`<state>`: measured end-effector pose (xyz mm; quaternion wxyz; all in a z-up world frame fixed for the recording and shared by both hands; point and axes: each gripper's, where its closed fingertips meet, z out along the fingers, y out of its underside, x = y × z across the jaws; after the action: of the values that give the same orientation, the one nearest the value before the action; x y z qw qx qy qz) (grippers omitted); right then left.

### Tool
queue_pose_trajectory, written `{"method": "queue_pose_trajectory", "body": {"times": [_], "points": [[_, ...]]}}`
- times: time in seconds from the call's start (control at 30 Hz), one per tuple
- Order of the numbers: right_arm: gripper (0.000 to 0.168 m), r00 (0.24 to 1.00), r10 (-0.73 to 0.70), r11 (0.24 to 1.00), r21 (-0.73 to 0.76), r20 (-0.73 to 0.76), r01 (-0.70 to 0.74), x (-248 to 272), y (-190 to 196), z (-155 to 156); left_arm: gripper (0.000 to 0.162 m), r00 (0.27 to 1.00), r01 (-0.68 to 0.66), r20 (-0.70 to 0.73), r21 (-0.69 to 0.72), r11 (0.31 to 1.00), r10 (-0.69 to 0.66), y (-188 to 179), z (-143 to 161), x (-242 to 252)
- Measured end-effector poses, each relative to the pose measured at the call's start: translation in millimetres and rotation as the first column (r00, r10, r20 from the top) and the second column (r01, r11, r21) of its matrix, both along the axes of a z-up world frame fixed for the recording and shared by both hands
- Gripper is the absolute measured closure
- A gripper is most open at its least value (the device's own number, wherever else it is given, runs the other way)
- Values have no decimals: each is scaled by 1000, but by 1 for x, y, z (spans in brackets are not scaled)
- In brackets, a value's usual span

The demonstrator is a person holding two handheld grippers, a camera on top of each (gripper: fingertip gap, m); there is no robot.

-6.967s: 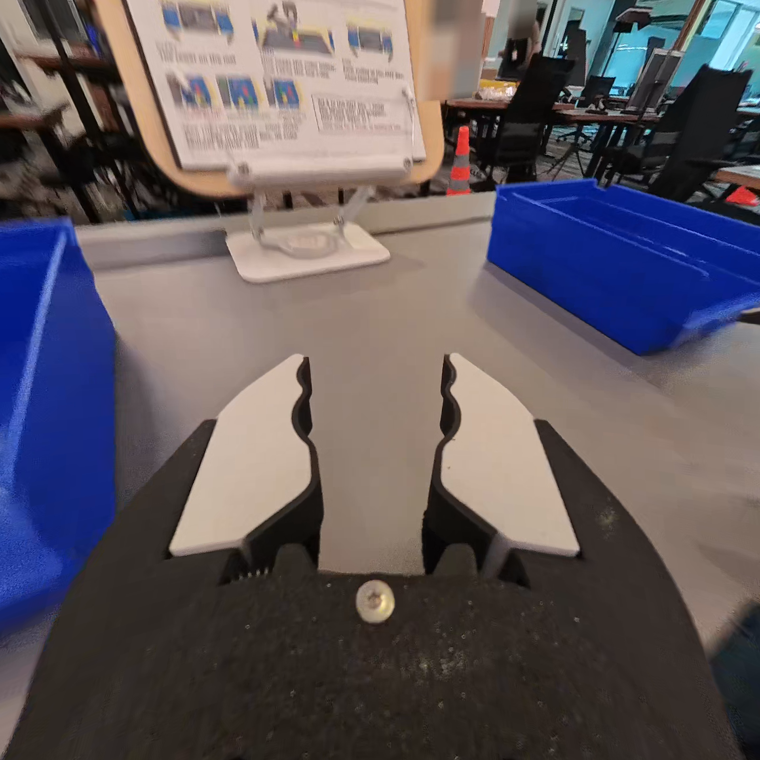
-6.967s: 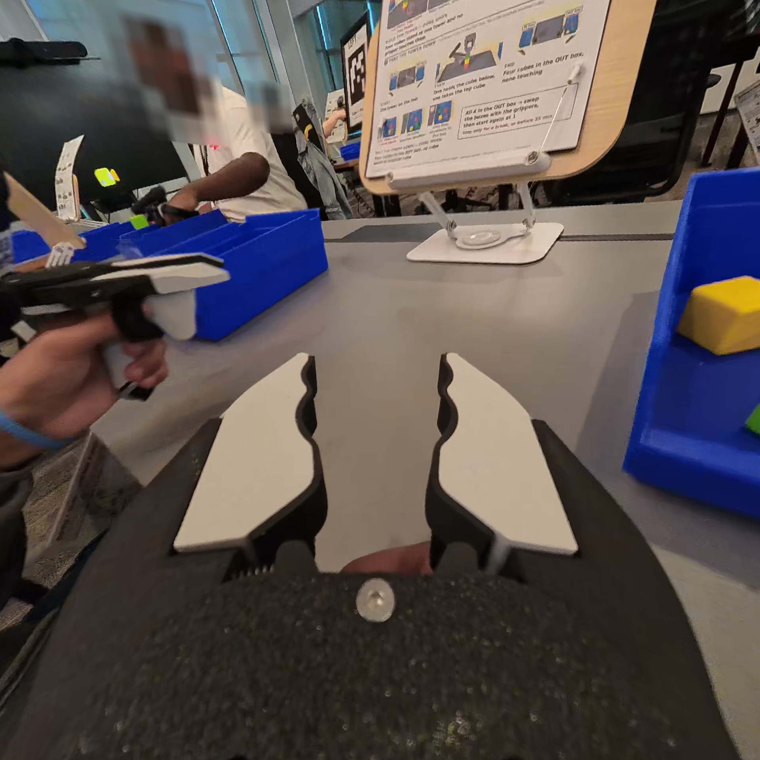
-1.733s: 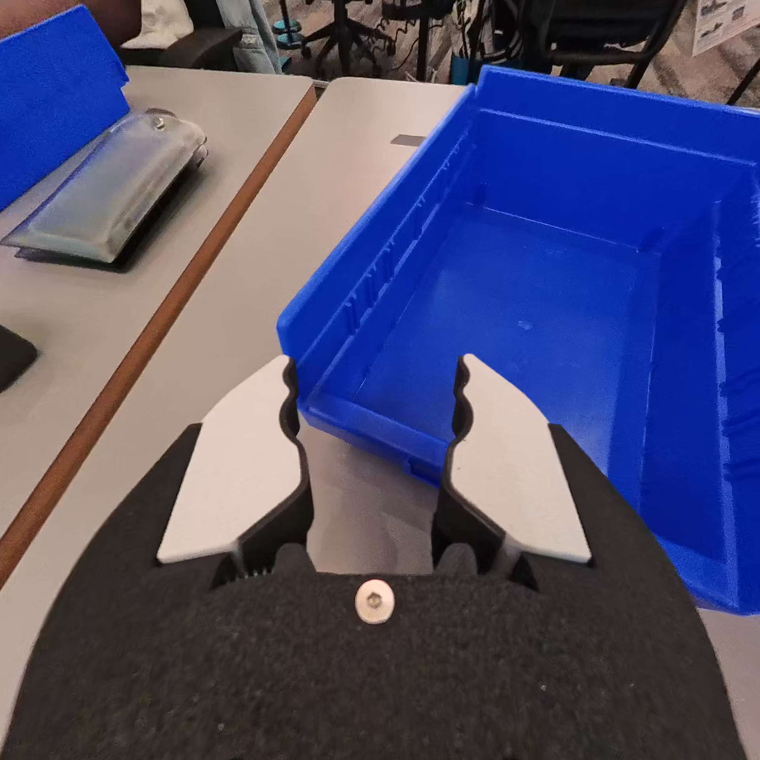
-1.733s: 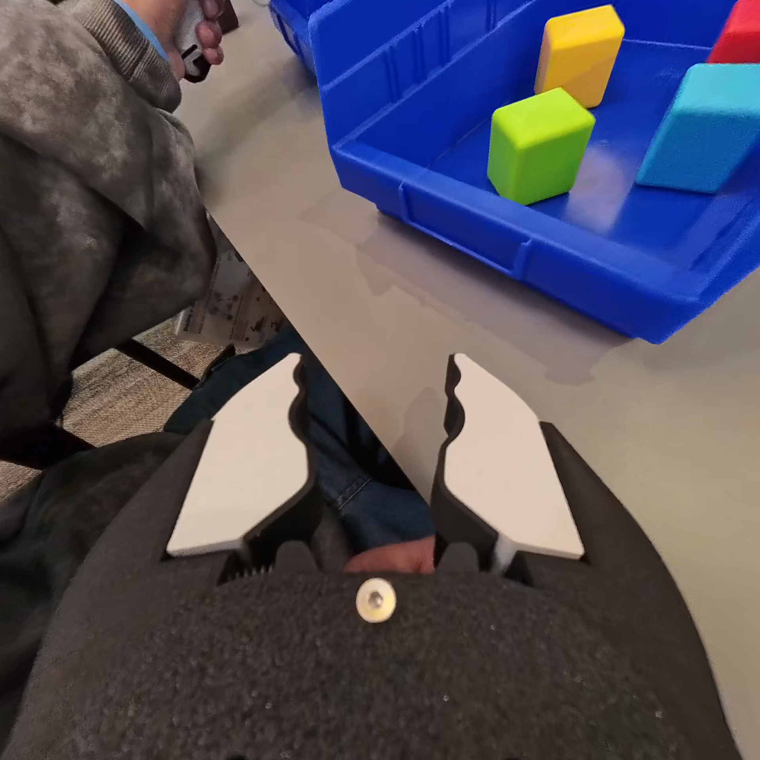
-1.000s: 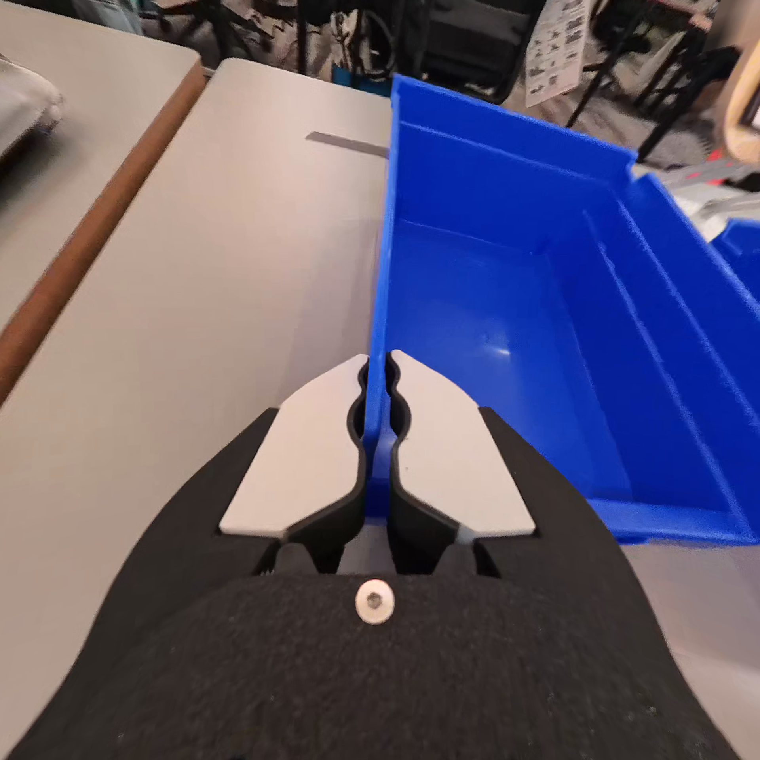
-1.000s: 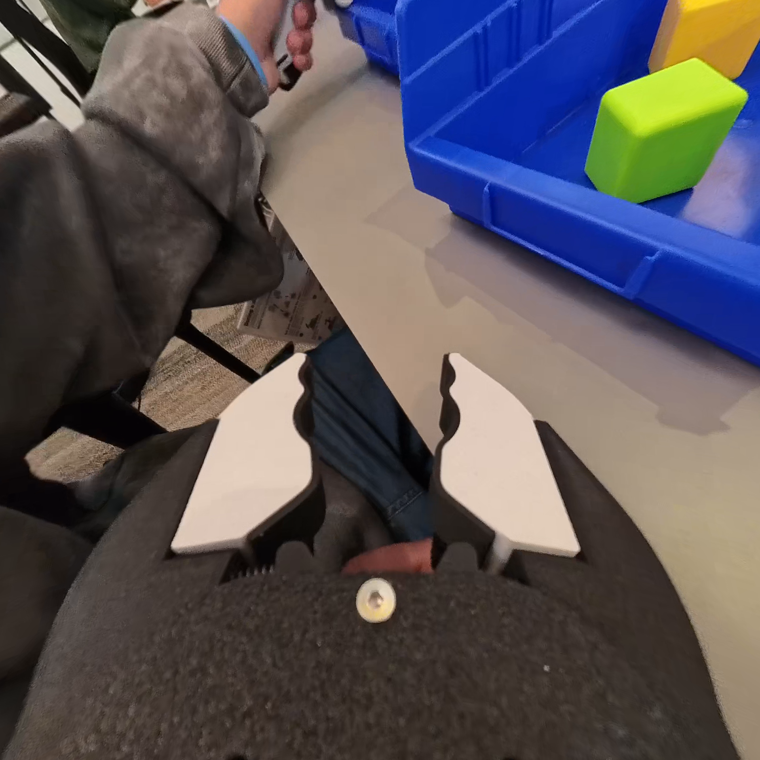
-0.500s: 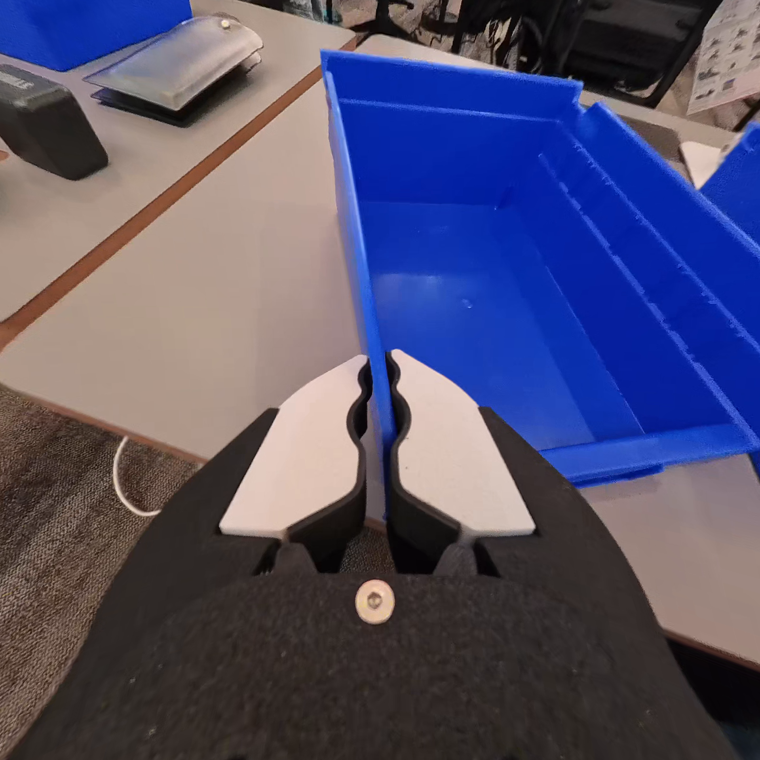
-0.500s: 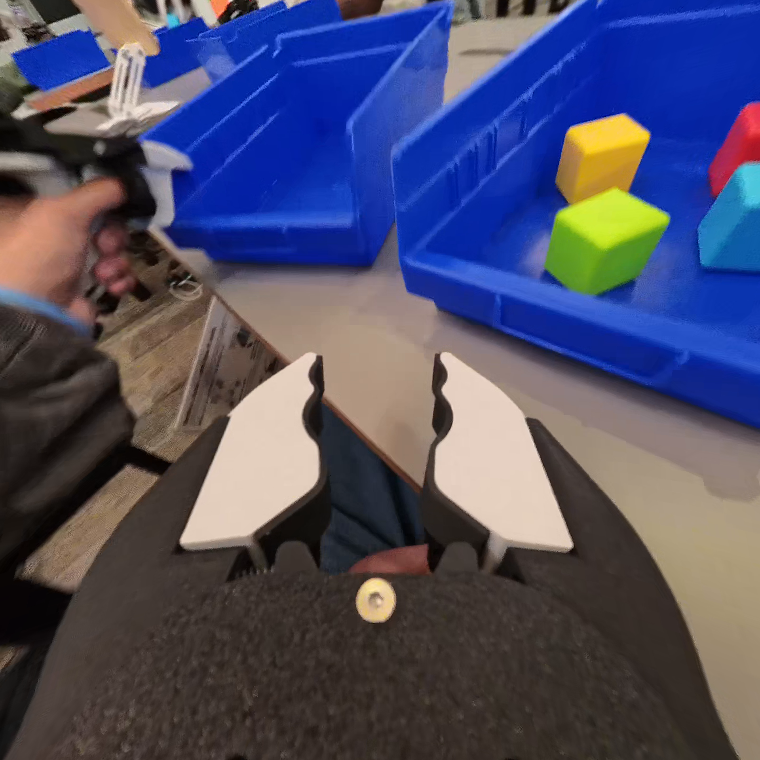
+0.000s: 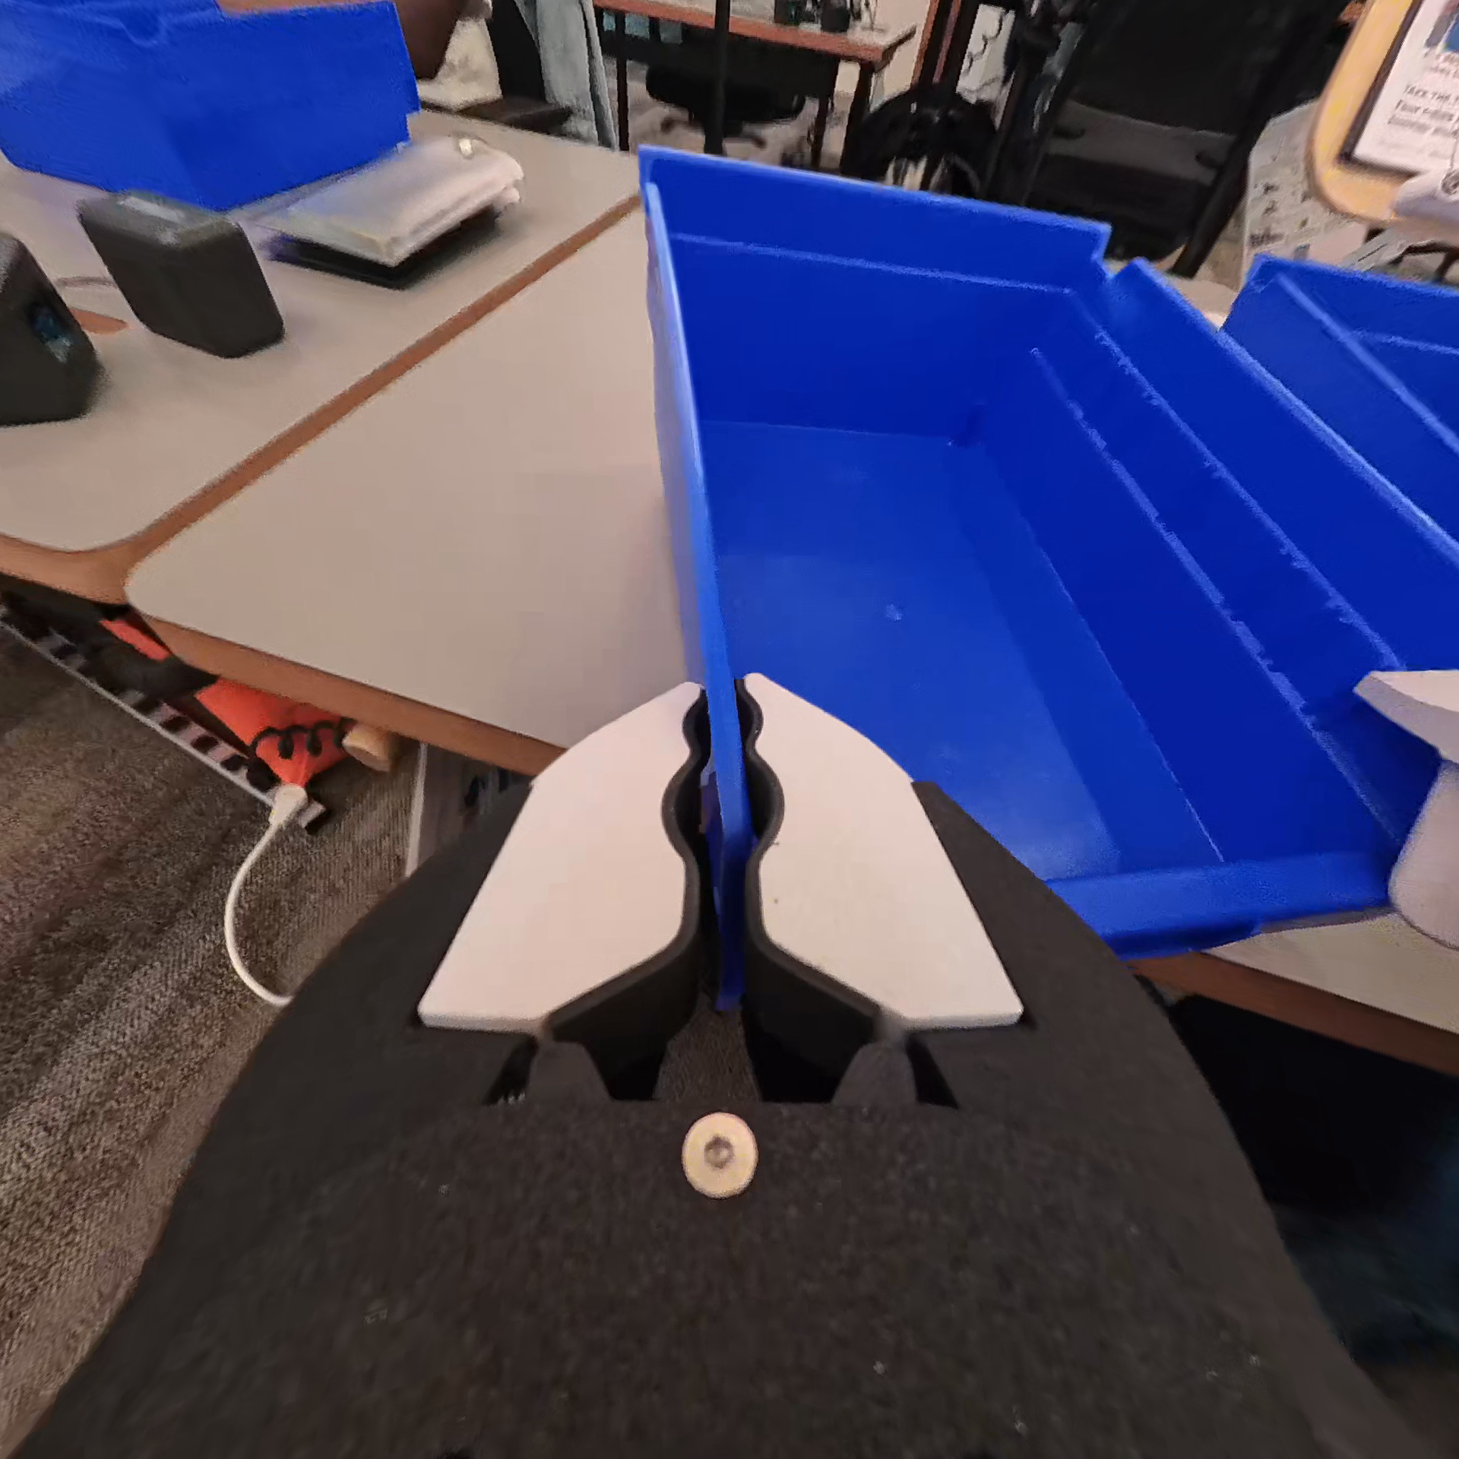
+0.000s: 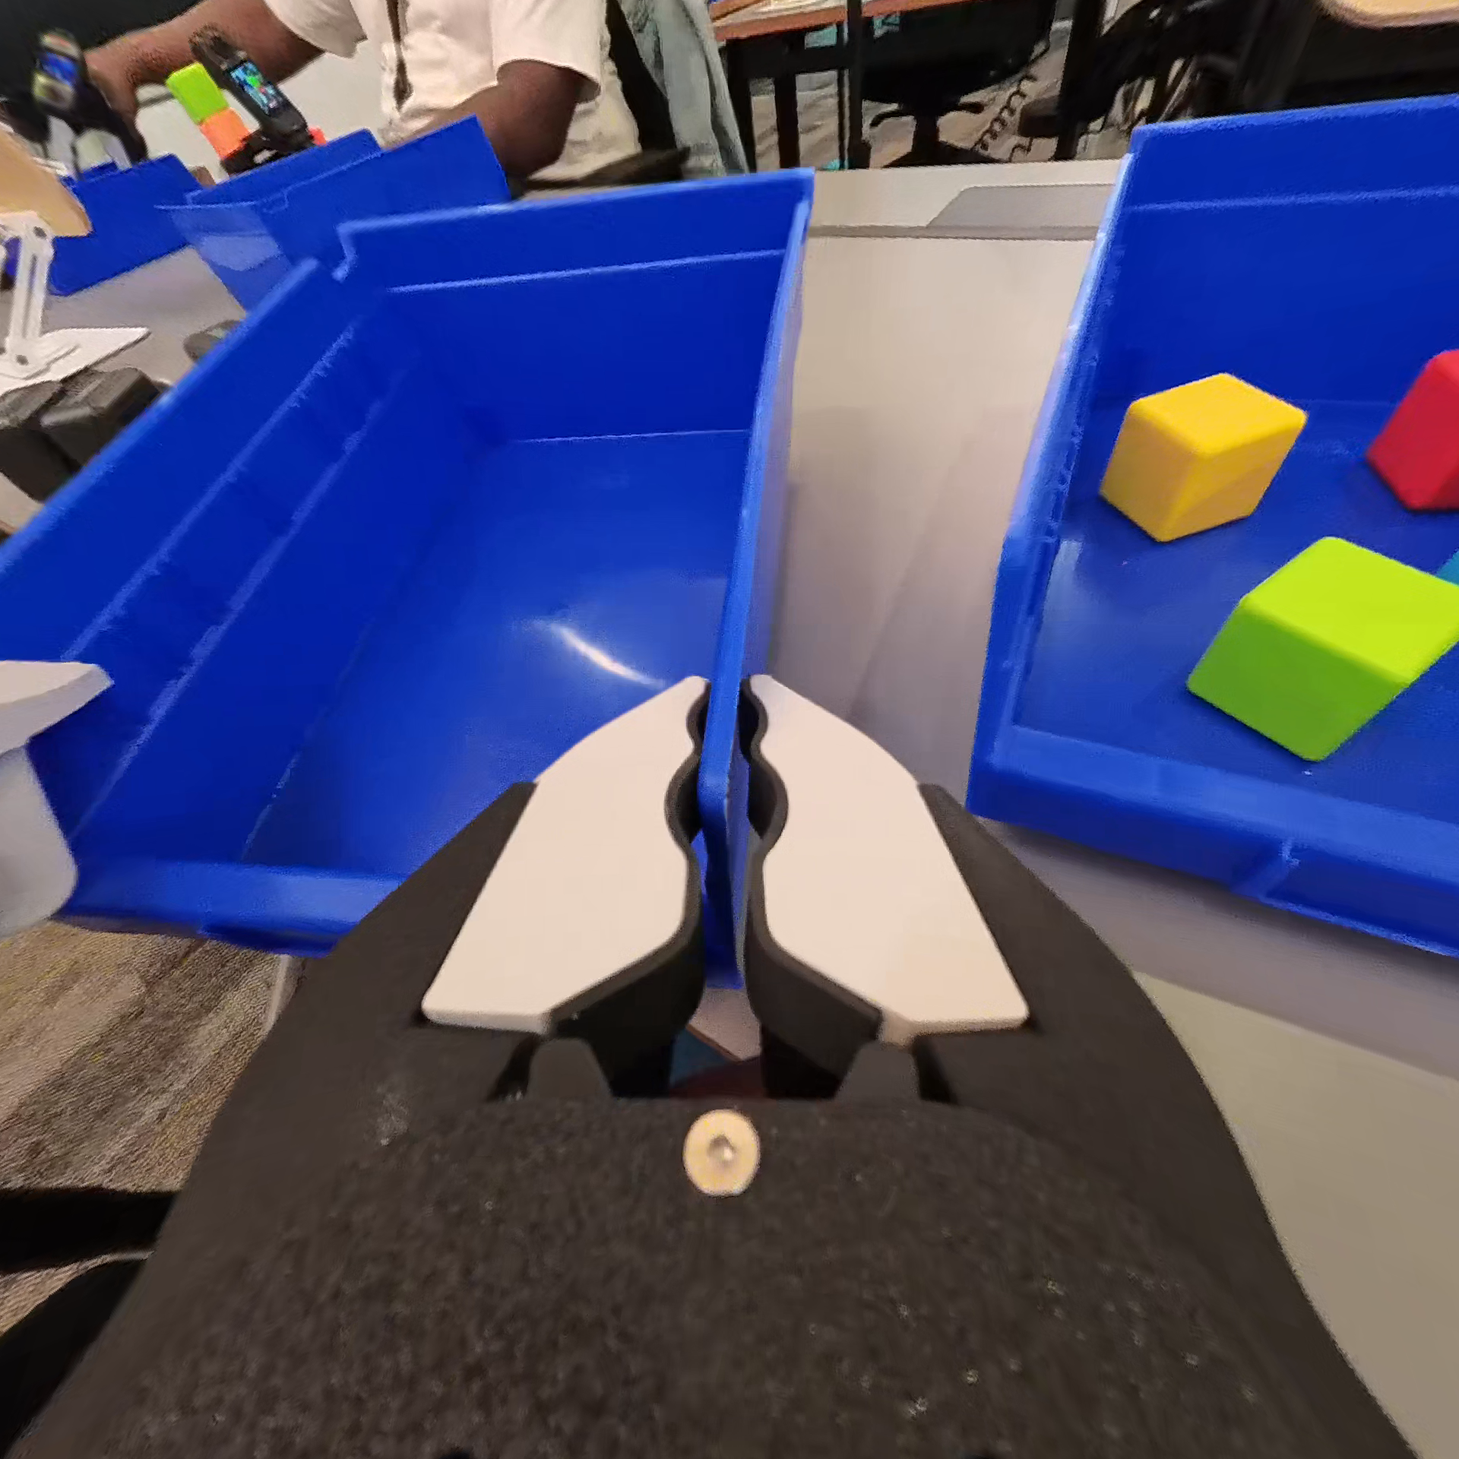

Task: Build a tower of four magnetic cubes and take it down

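An empty blue bin (image 9: 829, 316) lies at the table's front edge, its near end past the edge. My left gripper (image 9: 722, 687) is shut on the bin's left wall. My right gripper (image 10: 725, 683) is shut on the same bin's (image 10: 592, 331) right wall. A second blue bin (image 10: 1105, 829) to the right holds a yellow cube (image 10: 1200, 454), a green cube (image 10: 1334, 643), a red cube (image 10: 1421, 442) and a sliver of a teal cube (image 10: 1451, 564). Each gripper's tip shows at the edge of the other's view.
The grey table's front edge (image 9: 355, 695) runs under the bin, with carpet and a white cable (image 9: 245, 892) below. A neighbouring table holds black boxes (image 9: 181, 272) and more blue bins. A person (image 10: 489, 71) sits at a far table. An instruction board (image 9: 1389, 95) stands at the back right.
My right gripper swung from the table's edge to the empty bin and shut on its right wall. My left gripper stayed shut on the left wall and drew back with it.
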<state>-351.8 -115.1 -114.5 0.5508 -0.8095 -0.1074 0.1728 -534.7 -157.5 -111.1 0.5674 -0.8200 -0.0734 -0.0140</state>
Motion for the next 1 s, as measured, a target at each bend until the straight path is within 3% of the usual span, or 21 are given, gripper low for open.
{"method": "queue_pose_trajectory", "body": {"times": [0.13, 0.3, 0.47, 0.57, 0.77, 1.0], "points": [[163, 999, -25, 995, 99, -21, 27, 3, 1, 22, 158, 991, -32, -125, 136, 990, 49, -8, 39, 5], [163, 995, -59, 948, 307, -85, 82, 37, -7, 95, 158, 973, -1, -219, 320, 947, 75, -13, 114, 37], [163, 983, -158, 902, 392, -95, 183, 121, -5, 155, 159, 967, 132, -255, 440, 888, -18, 14, 182, 114], [163, 954, -286, 856, 422, -94, 299, 190, -4, 176, 158, 962, 221, -249, 466, 857, -113, 43, 202, 180], [163, 836, -537, 763, 358, -113, 538, 364, -4, 173, 158, 920, 390, -157, 431, 813, -358, 81, 195, 357], [163, 724, -688, 699, 232, -42, 677, 535, -29, 123, 158, 841, 533, -78, 284, 797, -535, 94, 118, 543]]}}
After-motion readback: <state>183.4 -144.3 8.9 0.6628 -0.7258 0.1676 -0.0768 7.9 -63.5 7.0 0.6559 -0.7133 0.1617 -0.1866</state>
